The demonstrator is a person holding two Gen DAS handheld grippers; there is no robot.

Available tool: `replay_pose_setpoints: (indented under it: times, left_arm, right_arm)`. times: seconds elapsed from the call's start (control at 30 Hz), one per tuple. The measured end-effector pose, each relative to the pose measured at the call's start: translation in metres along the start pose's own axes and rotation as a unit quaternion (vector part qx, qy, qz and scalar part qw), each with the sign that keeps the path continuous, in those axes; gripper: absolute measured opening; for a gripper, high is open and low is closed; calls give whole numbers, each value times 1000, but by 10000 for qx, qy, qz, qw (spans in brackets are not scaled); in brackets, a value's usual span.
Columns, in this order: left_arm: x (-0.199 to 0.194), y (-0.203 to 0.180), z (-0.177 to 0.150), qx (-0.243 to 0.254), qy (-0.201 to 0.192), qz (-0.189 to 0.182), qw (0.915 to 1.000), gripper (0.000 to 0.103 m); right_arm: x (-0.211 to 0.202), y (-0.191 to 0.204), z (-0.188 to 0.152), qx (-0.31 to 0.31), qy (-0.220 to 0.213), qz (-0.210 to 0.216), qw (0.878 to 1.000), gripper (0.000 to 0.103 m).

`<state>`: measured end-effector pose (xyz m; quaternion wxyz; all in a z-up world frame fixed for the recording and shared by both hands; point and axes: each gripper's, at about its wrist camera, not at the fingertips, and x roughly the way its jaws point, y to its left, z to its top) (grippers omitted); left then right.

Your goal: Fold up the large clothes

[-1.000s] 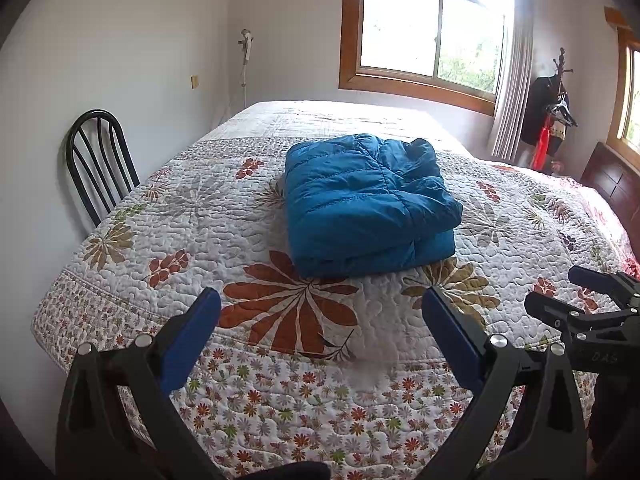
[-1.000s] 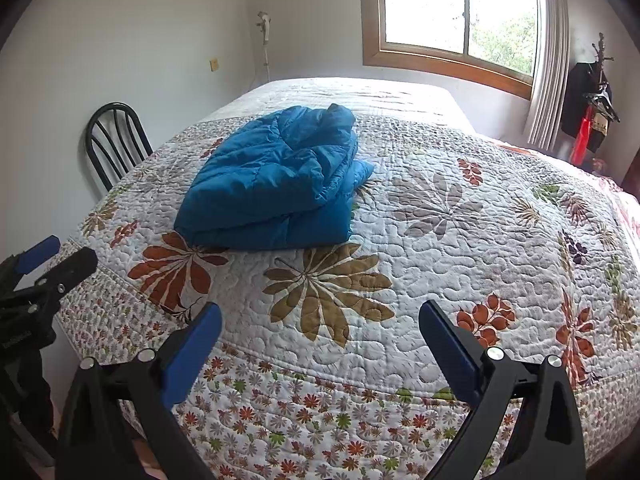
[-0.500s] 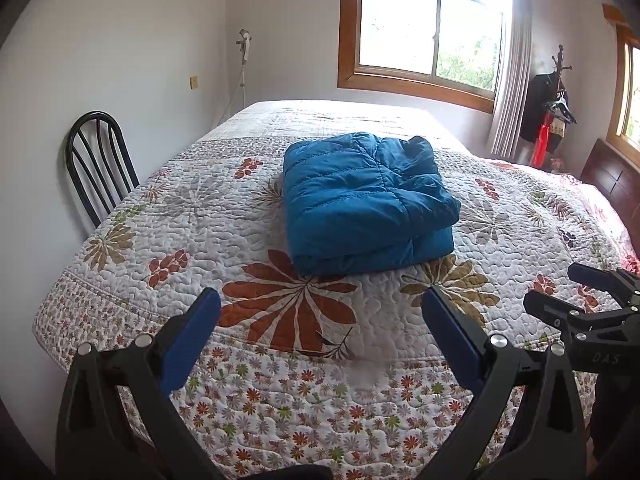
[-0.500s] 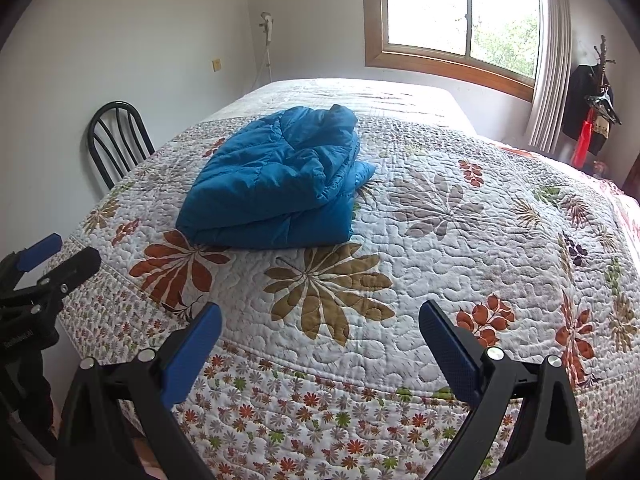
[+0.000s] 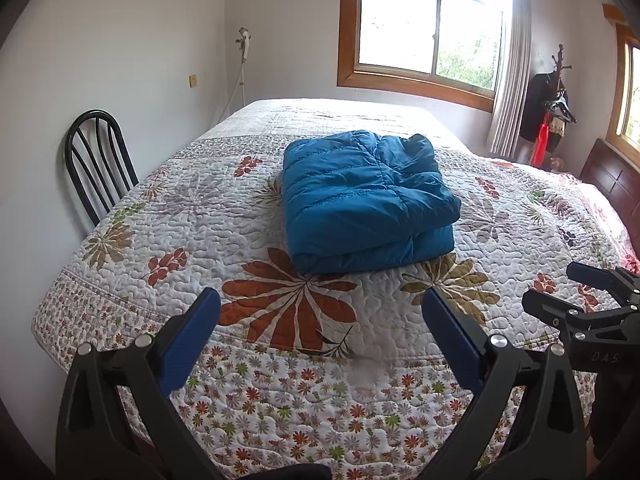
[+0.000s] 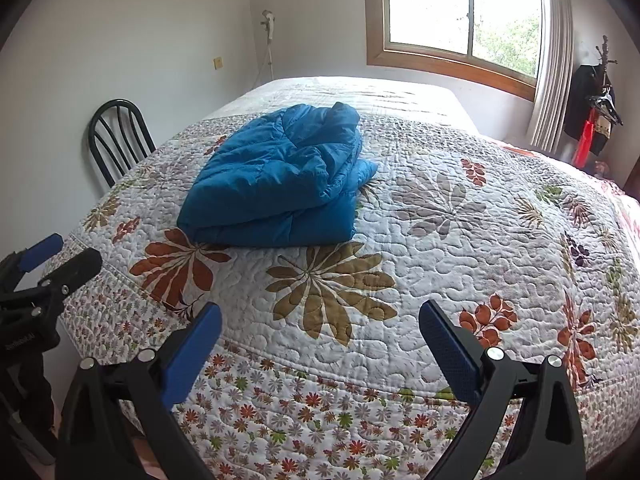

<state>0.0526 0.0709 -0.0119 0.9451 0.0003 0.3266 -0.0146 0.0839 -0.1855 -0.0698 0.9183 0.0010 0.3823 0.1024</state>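
A blue puffer jacket (image 5: 364, 200) lies folded into a thick bundle on the floral quilted bed (image 5: 192, 216); it also shows in the right wrist view (image 6: 280, 184). My left gripper (image 5: 320, 304) is open and empty, held back at the near edge of the bed, well short of the jacket. My right gripper (image 6: 320, 316) is open and empty too, beside the left one at the same bed edge. Each gripper shows at the side of the other's view: the right gripper (image 5: 560, 292) and the left gripper (image 6: 60, 256).
A black metal chair (image 5: 98, 160) stands against the left wall beside the bed. A window (image 5: 428, 32) with a curtain is behind the bed. A coat stand (image 5: 554, 120) with hanging clothes and a dark wooden headboard (image 5: 612, 184) are at the right.
Both grippers have drifted very slightly; the jacket sits a touch higher in both views. Nothing was gripped or released and the jacket has not moved.
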Motion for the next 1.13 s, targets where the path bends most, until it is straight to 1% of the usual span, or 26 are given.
replay_pose_setpoints:
  times: [1.13]
  left_arm:
    - [4, -1, 1, 22, 26, -15, 10000, 100]
  right_arm:
    - [3, -1, 1, 2, 26, 32, 10000, 99]
